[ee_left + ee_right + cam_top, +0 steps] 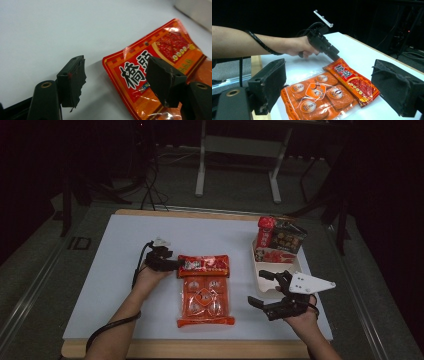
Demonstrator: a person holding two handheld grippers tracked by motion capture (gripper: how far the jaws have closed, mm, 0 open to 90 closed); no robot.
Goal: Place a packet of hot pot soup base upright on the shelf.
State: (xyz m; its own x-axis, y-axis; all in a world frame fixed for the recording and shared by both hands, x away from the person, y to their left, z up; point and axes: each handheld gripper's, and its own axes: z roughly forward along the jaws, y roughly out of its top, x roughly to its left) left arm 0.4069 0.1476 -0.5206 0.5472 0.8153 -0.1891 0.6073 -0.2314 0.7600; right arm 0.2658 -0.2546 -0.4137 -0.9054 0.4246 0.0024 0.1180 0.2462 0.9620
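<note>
My left gripper [176, 265] has its jaws partly open and level, reaching from the left at the short end of the red pouch [204, 266]. In the left gripper view [116, 83] one jaw sits over the pouch's printed corner [155, 75] and the other stands off it above the bare white table [62, 30]; I see a gap at both pads, so nothing is clamped. My left hand [150, 277] is wrapped round the handle, the forearm coming up from the bottom edge with the cable looping beside it.

My right gripper [265, 287] hovers at the right of the table, jaws wide apart and holding nothing, its grey plate [310, 283] pointing right. My right hand [305, 317] grips it from below.

The red pouch lies crosswise near the table's middle, and the orange pack [205, 301] lies just below it, their edges touching or overlapping. The right gripper view shows that more plainly: the pouch [353, 83] angles across the far end of the orange pack [319, 97], with my left gripper's tip [334, 56] down at the pouch's far corner and my left hand [297, 47] behind it.

The high view adds a white tray [257, 270] at the right, just beyond my right gripper, with a red jar [265, 231] and dark packets [287, 237] in its far end.
</note>
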